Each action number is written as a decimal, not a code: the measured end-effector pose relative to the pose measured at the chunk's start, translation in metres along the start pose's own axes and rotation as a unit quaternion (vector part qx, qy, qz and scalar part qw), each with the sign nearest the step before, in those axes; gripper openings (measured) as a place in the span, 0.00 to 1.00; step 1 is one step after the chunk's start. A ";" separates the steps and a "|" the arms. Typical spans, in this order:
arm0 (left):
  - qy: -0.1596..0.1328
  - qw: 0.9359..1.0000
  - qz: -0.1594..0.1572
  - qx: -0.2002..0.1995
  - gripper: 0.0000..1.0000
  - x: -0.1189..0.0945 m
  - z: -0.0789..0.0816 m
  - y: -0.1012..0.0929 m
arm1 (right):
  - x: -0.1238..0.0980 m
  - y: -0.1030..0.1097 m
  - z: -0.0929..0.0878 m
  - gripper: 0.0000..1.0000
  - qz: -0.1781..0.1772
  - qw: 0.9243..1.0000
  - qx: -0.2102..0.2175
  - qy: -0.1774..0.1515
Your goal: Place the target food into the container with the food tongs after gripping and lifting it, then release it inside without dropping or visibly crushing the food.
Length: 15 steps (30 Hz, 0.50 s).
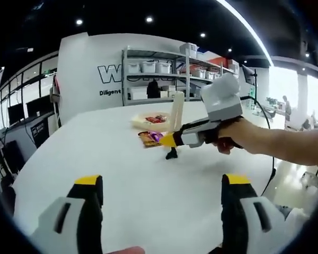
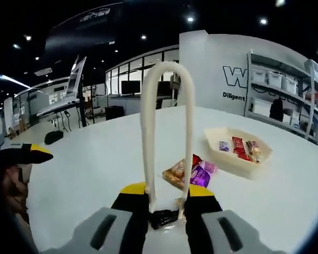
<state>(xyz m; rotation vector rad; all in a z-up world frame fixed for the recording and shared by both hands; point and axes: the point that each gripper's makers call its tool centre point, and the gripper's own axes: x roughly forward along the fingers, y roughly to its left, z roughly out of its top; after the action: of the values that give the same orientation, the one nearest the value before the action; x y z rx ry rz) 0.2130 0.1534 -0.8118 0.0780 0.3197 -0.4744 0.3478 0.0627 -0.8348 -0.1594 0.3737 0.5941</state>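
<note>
- Right gripper point(image 2: 167, 203): jaws squeezed on the cream food tongs point(image 2: 167, 132), held upright; tong tips hidden.
- Beyond tongs: two wrapped snacks point(image 2: 191, 172); one tray point(image 2: 238, 151) holding three.
- Left gripper point(image 1: 161, 198): jaws wide, empty.

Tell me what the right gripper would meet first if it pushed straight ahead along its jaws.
Probably the loose snack packets lying on the white table. The right gripper, shut on the tongs, points toward them, and the tray with more snacks sits farther off and to one side. Depth is uncertain.
</note>
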 end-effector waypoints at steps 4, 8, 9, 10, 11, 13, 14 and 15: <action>0.002 1.000 -0.003 0.003 0.91 -0.001 -0.001 -0.004 | -0.008 -0.015 -0.005 0.19 -0.007 1.000 0.013 0.004; -0.001 1.000 -0.005 0.003 0.90 -0.001 0.001 -0.005 | -0.016 -0.030 -0.008 0.20 -0.021 1.000 0.021 0.002; -0.001 1.000 -0.004 0.004 0.90 -0.002 0.001 -0.005 | -0.018 -0.035 -0.009 0.20 -0.024 0.999 0.026 0.001; -0.002 1.000 -0.004 0.004 0.90 -0.002 0.002 -0.006 | -0.019 -0.038 -0.009 0.20 -0.026 0.999 0.027 0.002; -0.004 1.000 -0.004 0.004 0.90 -0.003 0.003 -0.006 | -0.021 -0.043 -0.009 0.20 -0.031 0.999 0.027 0.002; -0.007 1.000 -0.005 0.001 0.90 -0.005 0.004 -0.006 | -0.024 -0.048 -0.008 0.20 -0.035 0.999 0.030 0.000; -0.008 1.000 -0.005 0.000 0.90 -0.005 0.004 -0.006 | -0.025 -0.052 -0.007 0.20 -0.036 0.999 0.034 -0.003; -0.009 1.000 -0.005 -0.001 0.90 -0.006 0.004 -0.006 | -0.026 -0.055 -0.006 0.20 -0.034 0.999 0.038 -0.006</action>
<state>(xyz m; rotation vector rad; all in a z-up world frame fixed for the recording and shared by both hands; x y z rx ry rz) 0.2069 0.1504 -0.8061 0.0701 0.3041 -0.4843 0.3577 0.0034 -0.8281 -0.0947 0.3772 0.5122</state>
